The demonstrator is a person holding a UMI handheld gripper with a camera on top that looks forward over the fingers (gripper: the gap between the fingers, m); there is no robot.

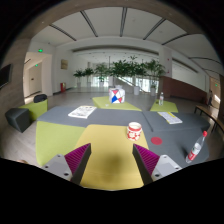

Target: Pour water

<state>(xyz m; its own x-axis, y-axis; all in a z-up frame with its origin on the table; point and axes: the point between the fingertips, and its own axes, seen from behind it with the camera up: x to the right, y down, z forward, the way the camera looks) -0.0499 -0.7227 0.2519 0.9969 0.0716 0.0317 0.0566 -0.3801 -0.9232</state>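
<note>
Large open hall with a panelled ceiling and a row of potted plants (125, 68) along the far wall; a table (110, 165) patterned in grey and yellow-green is filling the near ground.

Gripper (113, 160) is hovering low over the near end of the table, fingers spread wide with nothing between them; magenta pads (73, 159) are showing on both inner faces.

A small red-and-white cup (134, 129) is sitting on the grey area just ahead of the fingers and slightly to the right, apart from both. A clear bottle (160, 98) is standing upright farther off, right of centre, well beyond the cup; its long axis is running vertical. It is probably the water source, though contents cannot be made out.

A red-and-white carton (117, 95) is standing at the far middle. Printed sheets (82, 112) are lying to the left, another paper (170, 118) to the right. A second bottle (195, 151) is lying tilted at the near right.

Judgement: the grasp is not yet made. The coming reach is turning on the bottle lying forward and right of the fingers, past the cup.
</note>
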